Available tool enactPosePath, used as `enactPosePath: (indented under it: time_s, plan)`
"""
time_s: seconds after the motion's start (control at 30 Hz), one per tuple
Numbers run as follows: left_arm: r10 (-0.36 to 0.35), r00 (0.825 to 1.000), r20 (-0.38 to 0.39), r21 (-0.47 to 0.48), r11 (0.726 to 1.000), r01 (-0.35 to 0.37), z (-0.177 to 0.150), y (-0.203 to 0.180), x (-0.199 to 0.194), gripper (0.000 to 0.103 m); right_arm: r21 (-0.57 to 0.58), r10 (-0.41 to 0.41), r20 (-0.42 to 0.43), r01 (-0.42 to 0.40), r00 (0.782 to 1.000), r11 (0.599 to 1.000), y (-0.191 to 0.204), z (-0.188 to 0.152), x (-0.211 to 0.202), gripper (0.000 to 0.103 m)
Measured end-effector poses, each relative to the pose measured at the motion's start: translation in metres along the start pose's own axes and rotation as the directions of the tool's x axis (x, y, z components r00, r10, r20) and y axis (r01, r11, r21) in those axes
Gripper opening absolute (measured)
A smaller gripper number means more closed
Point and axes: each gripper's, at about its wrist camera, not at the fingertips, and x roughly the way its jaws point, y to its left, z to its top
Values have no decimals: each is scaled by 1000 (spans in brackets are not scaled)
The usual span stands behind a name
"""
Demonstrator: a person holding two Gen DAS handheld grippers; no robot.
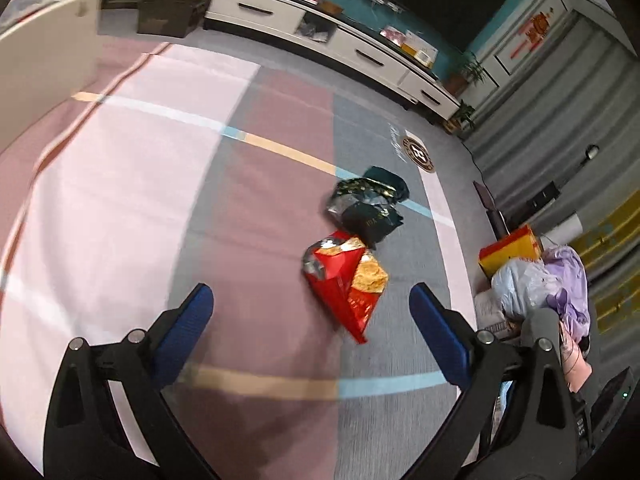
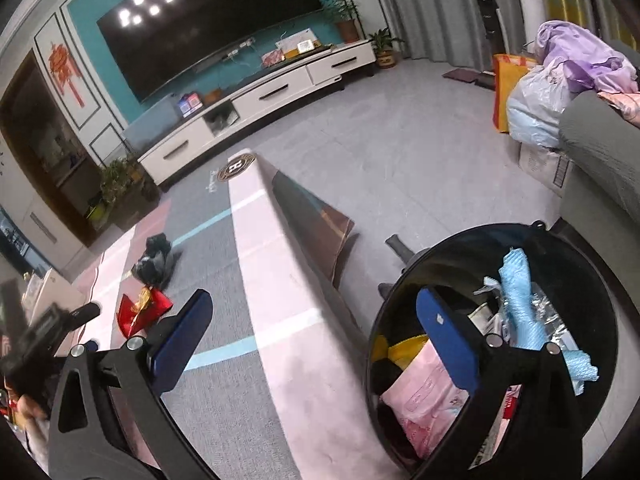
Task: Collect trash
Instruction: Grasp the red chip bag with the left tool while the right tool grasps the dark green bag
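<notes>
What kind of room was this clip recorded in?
Most likely a home living room: a large wall-mounted TV above a long white TV cabinet, a patterned rug on the floor, and potted plants.

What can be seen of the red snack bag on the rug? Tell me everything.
The red snack bag is a crumpled, glossy foil-like packet, red with a yellow-orange printed panel and a silvery patch at its torn-looking upper end. It lies flat on the rug, tapering to a point toward the left wrist camera. Its upper edge meets or overlaps the dark green wrappers. Nothing grips it; it lies ahead of the open left hand-held gripper.
</notes>
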Motion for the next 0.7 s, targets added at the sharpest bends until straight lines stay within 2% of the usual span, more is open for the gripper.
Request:
enactPosePath:
  time_s: [0.1,0.2,0.27,0.3,0.37,0.4,0.57,0.7]
  plan:
    - [-21,999,-26,17,1000,21,3,-7,20,89,-14,28,-16,-28,999,1000,4,-2,2,100]
    - [6,996,-86,23,1000,-4,3,-15,43,70,-39,22,-14,-22,1000,999,10,-4,2,100]
    - [20,997,-77,38,999,-17,3,-19,51,66,-63,15,-23,-16,1000,998,13,-6,3,100]
    - [32,997,-65,52,998,-29,3,-21,53,60,-74,9,-29,-12,1000,997,15,-6,5,100]
    - [59,997,-48,62,997,-56,0,-21,55,40,-84,4,-35,-7,999,996,16,-8,7,100]
    - [60,997,-56,59,997,-56,-1,-20,57,22,-90,3,-39,-6,999,996,18,-9,8,100]
    - [24,998,-53,17,1000,-23,-9,-9,48,16,-122,12,-60,-20,998,992,29,-12,14,97]
    - [18,1000,-16,-18,1000,-18,-11,6,24,15,-148,46,-122,-64,992,987,49,-12,26,94]
